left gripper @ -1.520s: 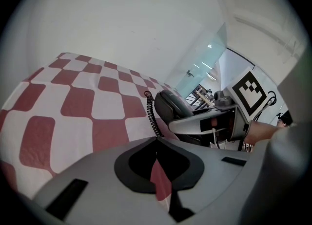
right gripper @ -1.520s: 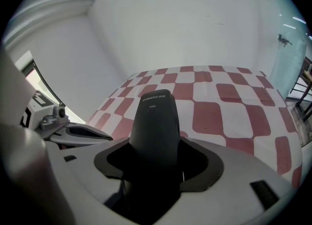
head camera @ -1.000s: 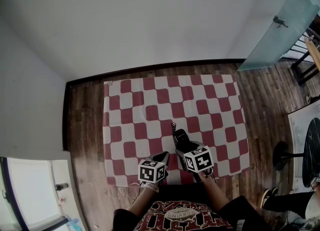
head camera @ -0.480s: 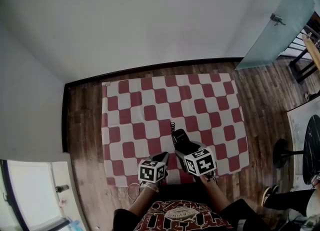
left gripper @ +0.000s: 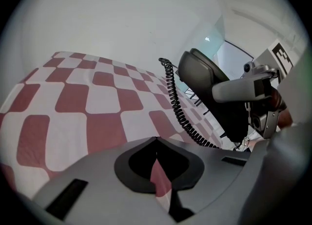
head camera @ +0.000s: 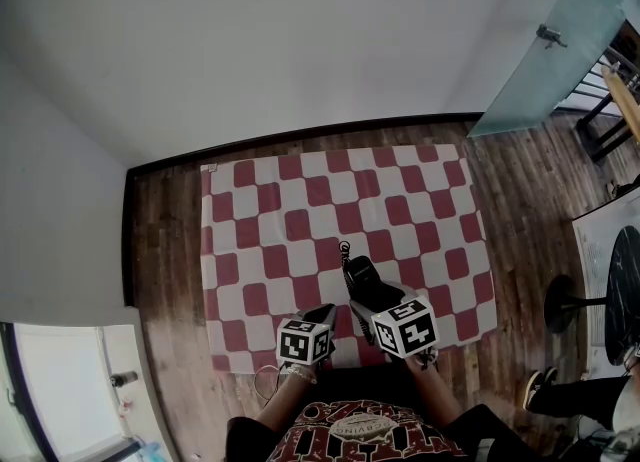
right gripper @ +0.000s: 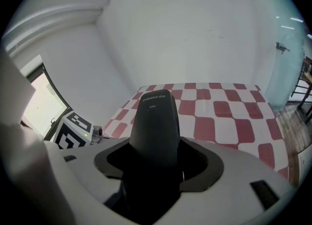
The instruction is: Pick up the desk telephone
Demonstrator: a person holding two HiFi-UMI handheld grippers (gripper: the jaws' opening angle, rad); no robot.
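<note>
- Right gripper (right gripper: 155,163): the jaws are closed on the black telephone handset (right gripper: 155,117). It stands between them with its rounded, printed end pointing away from the gripper.
- Left gripper (left gripper: 156,143): the jaws are drawn together at their tips with nothing between them. Only a thin sliver of the cloth below shows through the slit.
- Coiled cord (left gripper: 176,103): in the left gripper view the black cord runs from the far end of the handset down towards the cloth. Its lower end passes out of sight behind the left gripper's body.
- Position of the handset: in the head view it lies over the near middle part of the checkered cloth (head camera: 300,210), just right of the left gripper. In the left gripper view it appears raised clear of the cloth.
- Marker cubes: the right cube (head camera: 405,328) and the left cube (head camera: 303,341) sit side by side at the near edge of the cloth.
- Surroundings: the red-and-white cloth is spread on a wooden floor (head camera: 165,250) below a white wall (head camera: 300,40). A glass panel (head camera: 545,60) stands at the far right.
</note>
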